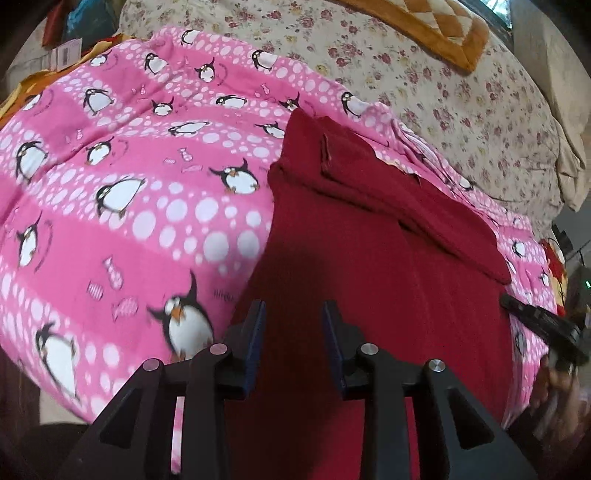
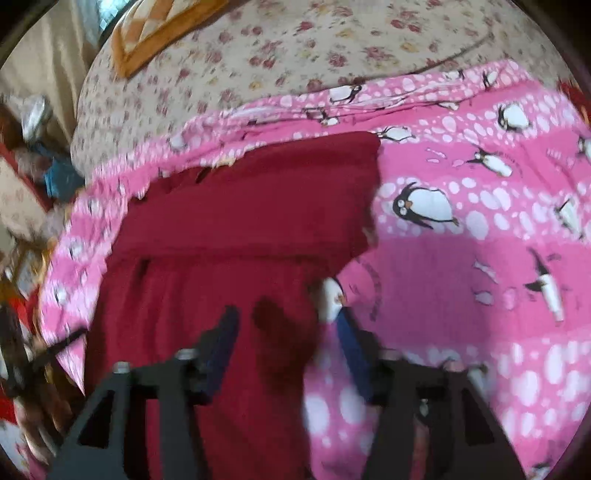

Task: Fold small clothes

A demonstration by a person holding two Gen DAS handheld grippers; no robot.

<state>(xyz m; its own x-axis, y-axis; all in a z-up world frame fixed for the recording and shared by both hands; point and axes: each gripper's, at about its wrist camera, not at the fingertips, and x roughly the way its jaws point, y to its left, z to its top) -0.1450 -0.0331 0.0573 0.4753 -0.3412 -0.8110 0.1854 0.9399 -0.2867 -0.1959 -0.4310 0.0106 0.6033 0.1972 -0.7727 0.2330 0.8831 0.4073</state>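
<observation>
A dark red garment (image 1: 369,240) lies flat on a pink penguin-print blanket (image 1: 129,177), with its far part folded over itself. My left gripper (image 1: 293,308) hovers over the garment's near left side, its blue pads apart and nothing between them. In the right wrist view the same red garment (image 2: 240,206) fills the centre-left, blurred. My right gripper (image 2: 286,314) hangs above its near right edge where it meets the pink blanket (image 2: 480,258). Its fingers stand apart and grip nothing. The right gripper's black body (image 1: 535,321) also shows at the right edge of the left wrist view.
Beyond the blanket a cream floral bedsheet (image 1: 443,92) covers the bed. An orange-bordered quilted cushion (image 1: 443,29) lies at its far side. Clutter and boxes (image 2: 33,177) stand beside the bed at the left of the right wrist view. A hand (image 1: 561,387) holds the right gripper.
</observation>
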